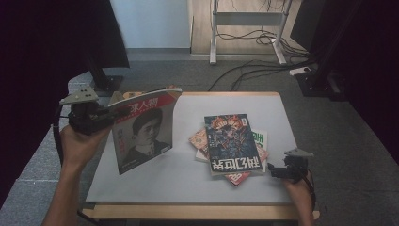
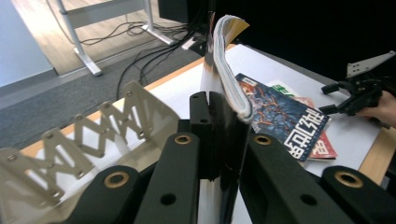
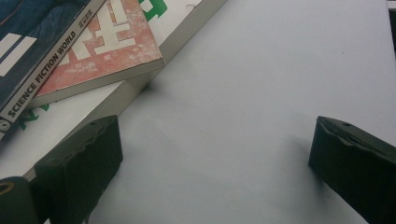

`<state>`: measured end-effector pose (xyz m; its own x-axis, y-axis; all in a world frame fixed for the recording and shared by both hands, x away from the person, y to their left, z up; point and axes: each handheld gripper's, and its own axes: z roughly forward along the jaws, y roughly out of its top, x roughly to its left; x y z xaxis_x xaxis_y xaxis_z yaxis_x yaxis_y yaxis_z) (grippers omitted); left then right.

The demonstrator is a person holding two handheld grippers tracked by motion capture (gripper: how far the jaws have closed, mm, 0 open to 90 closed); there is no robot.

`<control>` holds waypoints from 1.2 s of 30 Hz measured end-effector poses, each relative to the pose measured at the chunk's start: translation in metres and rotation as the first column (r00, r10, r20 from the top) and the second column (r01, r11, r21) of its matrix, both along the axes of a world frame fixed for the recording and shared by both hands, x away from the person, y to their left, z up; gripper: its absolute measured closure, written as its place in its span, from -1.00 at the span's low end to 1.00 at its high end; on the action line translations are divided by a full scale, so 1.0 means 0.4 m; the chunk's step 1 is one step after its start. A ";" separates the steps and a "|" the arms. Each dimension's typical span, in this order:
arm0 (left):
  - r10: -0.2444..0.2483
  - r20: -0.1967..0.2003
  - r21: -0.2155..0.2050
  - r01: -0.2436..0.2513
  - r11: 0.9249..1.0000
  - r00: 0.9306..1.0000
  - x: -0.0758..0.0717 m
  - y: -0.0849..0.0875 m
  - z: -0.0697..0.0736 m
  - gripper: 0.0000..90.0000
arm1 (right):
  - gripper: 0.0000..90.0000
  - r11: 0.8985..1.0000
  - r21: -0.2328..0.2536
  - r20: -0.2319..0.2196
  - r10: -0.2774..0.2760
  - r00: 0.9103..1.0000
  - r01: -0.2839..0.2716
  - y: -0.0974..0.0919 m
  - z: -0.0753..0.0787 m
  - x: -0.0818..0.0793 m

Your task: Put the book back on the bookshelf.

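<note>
Lab or studio: black curtains [image 1: 42, 42], floor cables [image 1: 254, 70], desk frame [image 1: 247, 28]

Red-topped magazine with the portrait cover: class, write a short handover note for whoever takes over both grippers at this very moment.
Left gripper: shut on the red-topped magazine with the portrait cover, held upright over the white table's left side.
Right gripper: open, empty, resting on the table beside the stack of magazines.
Metal zigzag file rack stands at the table's left edge.
Done: one magazine lifted.
Left: probably slot it into the rack, then the stack.

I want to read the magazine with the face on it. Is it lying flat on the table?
No, the left gripper holds the magazine upright by its edge, above the table.
</note>
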<state>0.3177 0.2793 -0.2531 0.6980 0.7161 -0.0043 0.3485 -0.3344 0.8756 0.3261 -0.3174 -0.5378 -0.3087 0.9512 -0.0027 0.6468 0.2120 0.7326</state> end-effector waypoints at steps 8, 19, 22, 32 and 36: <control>0.047 -0.006 -0.006 -0.047 0.999 0.999 -0.008 0.045 -0.006 0.93 | -0.95 1.000 0.002 0.001 -0.001 1.000 0.001 0.000 0.000 0.000; 0.124 0.002 -0.014 -0.124 0.992 0.992 -0.017 0.112 -0.008 0.93 | -0.95 1.000 0.002 0.002 -0.001 1.000 0.001 0.000 0.000 0.000; 0.151 0.003 -0.017 -0.151 0.988 0.988 -0.017 0.132 -0.011 0.93 | -0.95 1.000 0.002 0.002 -0.001 1.000 0.001 0.000 0.000 0.000; 0.239 0.007 -0.019 -0.239 0.971 0.971 -0.005 0.185 -0.028 0.93 | -0.95 1.000 0.001 0.001 0.000 1.000 0.000 0.000 0.000 0.000; 0.267 0.000 -0.025 -0.267 0.964 0.964 0.003 0.199 -0.035 0.93 | -0.95 1.000 0.001 0.001 0.000 1.000 0.000 0.000 0.000 0.000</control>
<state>0.3189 0.3590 -0.2669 0.4819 0.8760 -0.0218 0.4189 -0.2085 0.8838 0.3259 -0.3174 -0.5380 -0.3085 0.9512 -0.0020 0.6461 0.2110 0.7335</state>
